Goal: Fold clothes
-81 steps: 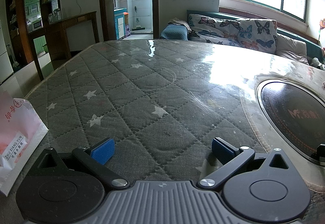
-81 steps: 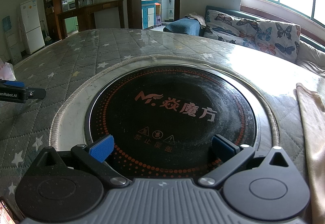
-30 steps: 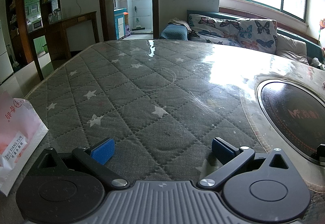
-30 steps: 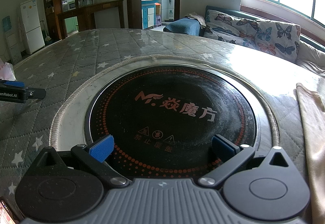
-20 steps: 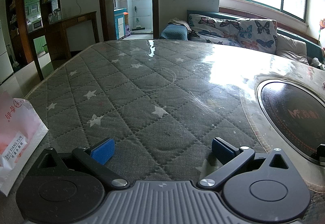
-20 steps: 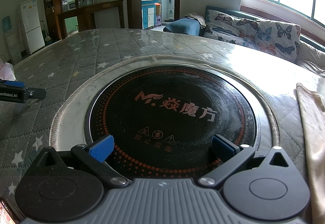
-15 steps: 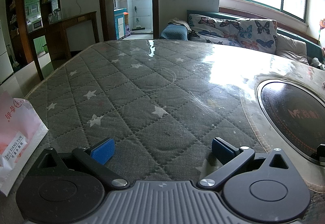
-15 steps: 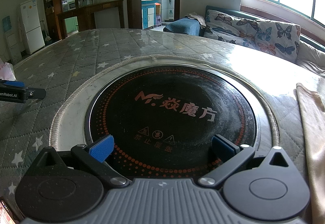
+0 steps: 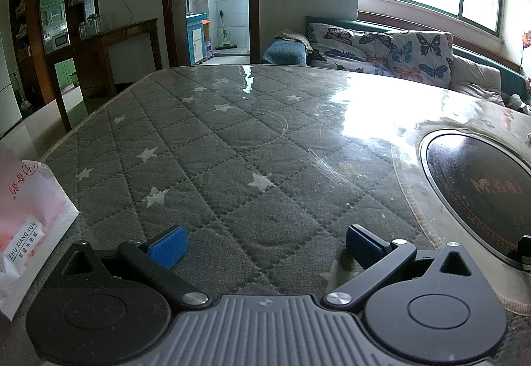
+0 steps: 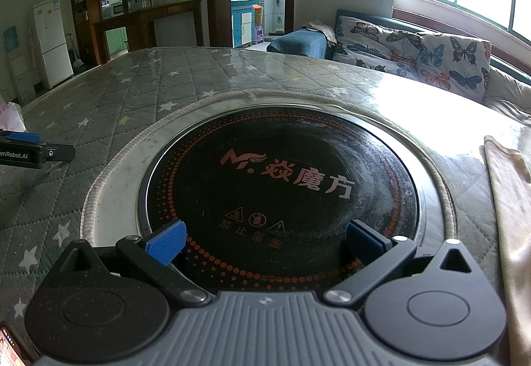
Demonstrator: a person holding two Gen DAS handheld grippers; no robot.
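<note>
Left gripper (image 9: 264, 244) spread wide above quilted star-patterned table cover (image 9: 212, 146), gripping nothing, right gripper (image 10: 265, 241) likewise spread over black induction hob (image 10: 282, 180), beige garment (image 10: 511, 200) flat at far right, pink packet (image 9: 26, 226) at left edge.

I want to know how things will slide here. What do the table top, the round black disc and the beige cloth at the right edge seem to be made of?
Table top: grey quilted star fabric, seemingly under a clear glossy sheet, as it mirrors the window. Black disc: smooth glass or ceramic hob, printed, dusty. Beige cloth: soft, slightly shiny woven fabric, probably.
</note>
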